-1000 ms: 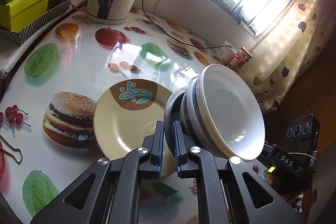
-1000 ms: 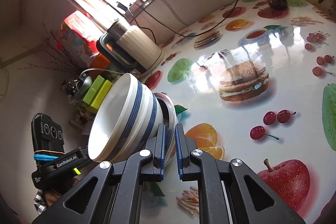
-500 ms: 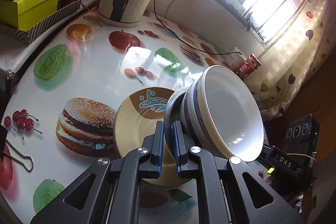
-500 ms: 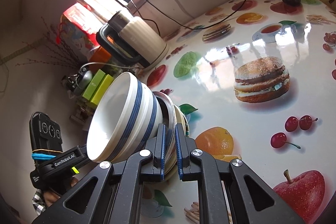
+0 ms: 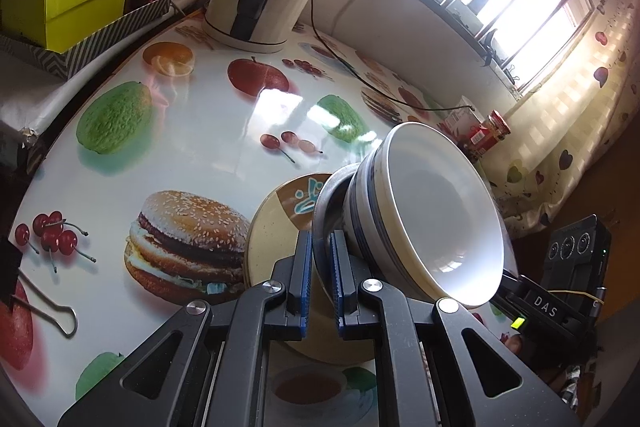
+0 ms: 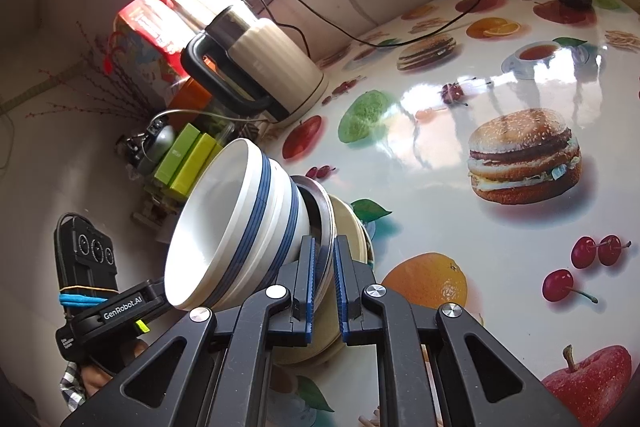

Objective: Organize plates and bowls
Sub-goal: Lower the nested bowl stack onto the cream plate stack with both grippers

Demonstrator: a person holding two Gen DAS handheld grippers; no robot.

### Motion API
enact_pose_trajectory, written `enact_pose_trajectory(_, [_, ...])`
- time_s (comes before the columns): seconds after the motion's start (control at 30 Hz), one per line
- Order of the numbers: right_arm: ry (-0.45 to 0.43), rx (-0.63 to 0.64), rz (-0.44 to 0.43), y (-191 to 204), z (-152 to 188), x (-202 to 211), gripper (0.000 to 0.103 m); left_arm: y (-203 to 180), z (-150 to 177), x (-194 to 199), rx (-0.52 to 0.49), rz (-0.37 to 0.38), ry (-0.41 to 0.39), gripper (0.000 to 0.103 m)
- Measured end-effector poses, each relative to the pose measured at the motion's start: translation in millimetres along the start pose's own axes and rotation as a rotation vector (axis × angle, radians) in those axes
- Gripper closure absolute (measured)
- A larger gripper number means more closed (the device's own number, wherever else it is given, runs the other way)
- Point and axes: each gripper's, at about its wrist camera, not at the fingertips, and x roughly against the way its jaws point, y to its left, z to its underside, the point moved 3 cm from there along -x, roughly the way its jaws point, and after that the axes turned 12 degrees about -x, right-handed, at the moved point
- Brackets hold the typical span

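Carrying a small stack between them, both pairs of tongs are clamped on the thin rim of the same metal plate, one from each side: the left gripper has its blue pads nearly together with only the plate's edge between them, and the right gripper is closed just as tightly on the opposite edge. On the metal plate sit the nested white bowls with blue bands, and the whole stack is tipped on its side so the bowls' mouths face away from the table, toward the person. From the right wrist view the bowls lean out to the left of the tongs, and from the left wrist view they lean to the right, so the load hangs between the two hands with neither clearly nearer. Just behind and below the metal plate lies the beige plate with its brown patch and blue mark, resting flat on the table near the front edge, beside the printed burger. What matters for the coming move, as I judge it, is that the stack's axis runs close to level while the beige plate's runs straight up; the stack would have to be tilted back upright and brought over that plate before setting it down. The tilted bowls look liable to slide off.
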Motion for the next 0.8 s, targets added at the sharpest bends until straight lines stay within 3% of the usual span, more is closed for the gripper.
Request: enact_pose_trajectory(0.8, [0.014,0.014,0.005,3,-1,-17,0.091,13,4,0,0.029,-0.013,-0.001,0.094])
